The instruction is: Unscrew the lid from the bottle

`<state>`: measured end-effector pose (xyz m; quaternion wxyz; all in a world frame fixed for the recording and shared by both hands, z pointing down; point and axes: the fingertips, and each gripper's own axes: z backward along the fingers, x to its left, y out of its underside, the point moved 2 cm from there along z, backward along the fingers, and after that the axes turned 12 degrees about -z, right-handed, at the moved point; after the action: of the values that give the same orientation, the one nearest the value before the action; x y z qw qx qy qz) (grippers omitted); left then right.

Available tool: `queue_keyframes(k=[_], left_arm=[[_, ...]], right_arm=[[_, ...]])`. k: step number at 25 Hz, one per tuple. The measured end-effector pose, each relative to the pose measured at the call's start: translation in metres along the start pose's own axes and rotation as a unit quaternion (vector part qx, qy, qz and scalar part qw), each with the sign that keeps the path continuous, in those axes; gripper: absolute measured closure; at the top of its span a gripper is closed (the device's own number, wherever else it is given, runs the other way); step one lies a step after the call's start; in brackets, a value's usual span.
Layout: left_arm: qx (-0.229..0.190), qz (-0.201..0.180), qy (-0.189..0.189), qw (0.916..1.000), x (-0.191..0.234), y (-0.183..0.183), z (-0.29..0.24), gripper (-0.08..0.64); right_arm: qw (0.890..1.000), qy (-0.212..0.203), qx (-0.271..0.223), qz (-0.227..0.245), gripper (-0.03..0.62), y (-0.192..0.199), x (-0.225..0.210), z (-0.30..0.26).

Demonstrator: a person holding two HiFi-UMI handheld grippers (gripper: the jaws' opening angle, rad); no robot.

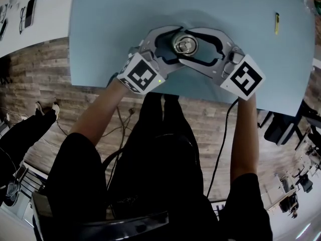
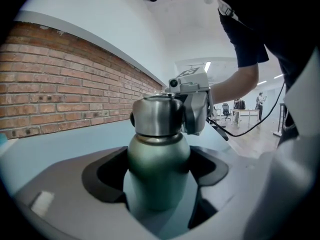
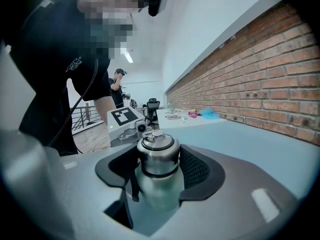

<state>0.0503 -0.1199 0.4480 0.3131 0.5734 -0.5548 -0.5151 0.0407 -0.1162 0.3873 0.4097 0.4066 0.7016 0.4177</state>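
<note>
The step in hand is the grip before the turn. The bottle [image 2: 155, 184] stands upright on the pale blue bench [image 1: 115, 14], near the edge on the person's side, with both tools closed around it from opposite sides. The left tongs [image 2: 160, 161] are clamped low, on the green body: it fills the space between the two dark pads and seems to press on both. The right tongs [image 3: 160, 166] are clamped higher, on the steel lid [image 3: 158, 149], which sits between the meshed pad and the other pad with no free gap that I can see. The lid is still seated on the neck, so I judge that the unscrewing is not yet done.

The next move, as I judge it, asks the right hand to twist the lid about the upright axis of the bottle while the left hand holds the body firm. The steel is smooth, so a weak grip may slip, and the twist may need several takes.

The two tools overlap closely around the bottle, so one could knock the other during the turn. Nothing else stands in the way: a small yellow thing [image 1: 276, 22] lies well apart near the far right corner, and the cable [image 1: 223, 144] hangs below the bench edge
</note>
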Motion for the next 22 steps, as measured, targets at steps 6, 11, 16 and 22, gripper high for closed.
queue_keyframes(k=[6,11,16,22], left_arm=[[0.019,-0.003,-0.026,0.9995,-0.006,0.003,-0.002,0.137],[0.023,0.028,-0.080,0.9962,-0.003,-0.001,0.005,0.133],[0.048,0.037,-0.142,0.9880,-0.003,0.000,0.010,0.137],[0.064,0.049,-0.226,0.9708,-0.002,-0.006,0.006,0.138]], right_arm=[[0.999,0.032,0.012,0.007,0.281,0.002,0.000,0.001],[0.998,0.062,-0.026,-0.014,0.268,-0.003,0.002,0.007],[0.993,0.105,-0.052,-0.028,0.265,-0.003,0.005,0.010],[0.979,0.192,-0.066,-0.034,0.273,-0.008,0.005,0.006]])
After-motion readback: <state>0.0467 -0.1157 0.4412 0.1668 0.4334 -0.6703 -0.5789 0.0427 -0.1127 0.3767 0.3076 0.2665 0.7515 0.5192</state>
